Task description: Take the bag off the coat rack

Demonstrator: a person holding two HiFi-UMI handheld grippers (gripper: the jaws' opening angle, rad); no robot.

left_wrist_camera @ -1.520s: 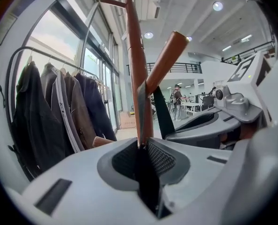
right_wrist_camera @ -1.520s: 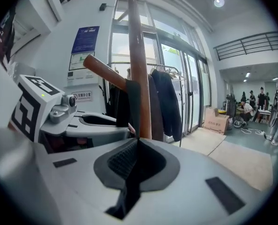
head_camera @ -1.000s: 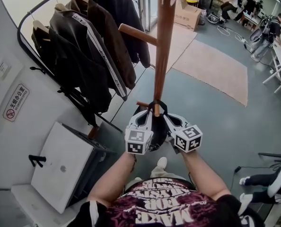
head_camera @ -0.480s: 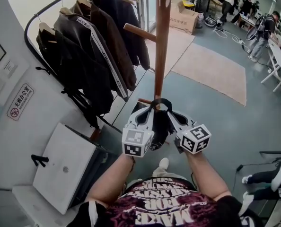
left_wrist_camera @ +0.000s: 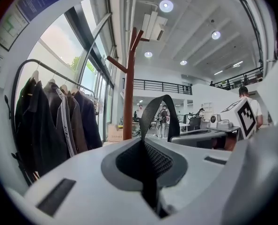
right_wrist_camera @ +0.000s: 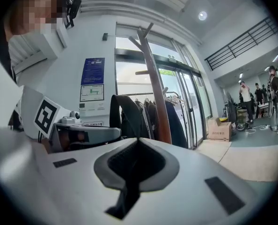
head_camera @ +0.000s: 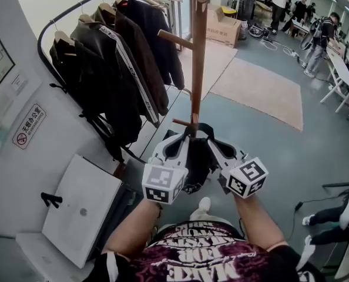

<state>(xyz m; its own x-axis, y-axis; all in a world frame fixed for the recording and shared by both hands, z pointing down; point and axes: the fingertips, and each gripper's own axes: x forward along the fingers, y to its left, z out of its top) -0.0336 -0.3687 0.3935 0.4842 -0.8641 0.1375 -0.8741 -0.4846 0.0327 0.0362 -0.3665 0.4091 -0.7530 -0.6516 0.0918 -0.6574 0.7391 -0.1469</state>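
Note:
A black bag point(head_camera: 197, 164) hangs between my two grippers, close to the wooden coat rack pole point(head_camera: 198, 51). Its strap point(head_camera: 201, 127) loops up by a short low peg point(head_camera: 183, 122); whether it still rests on the peg I cannot tell. My left gripper point(head_camera: 184, 140) is shut on the strap's left side, and in the left gripper view the webbing point(left_wrist_camera: 158, 110) rises from the shut left gripper point(left_wrist_camera: 143, 143). My right gripper point(head_camera: 212, 142) is shut on the other side. In the right gripper view the strap point(right_wrist_camera: 122, 112) arches up from the right gripper point(right_wrist_camera: 138, 140).
A curved rail of dark jackets point(head_camera: 113, 69) stands left of the pole. A white cabinet point(head_camera: 83, 207) sits at lower left against the wall. Beyond lie beige carpets point(head_camera: 259, 90), a cardboard box point(head_camera: 224, 25), and people at tables point(head_camera: 339, 63) to the back right.
Both grippers, still shut on the strap, have drawn a little nearer to me and slightly apart. The view has shifted, so the pole and jackets sit higher in frame.

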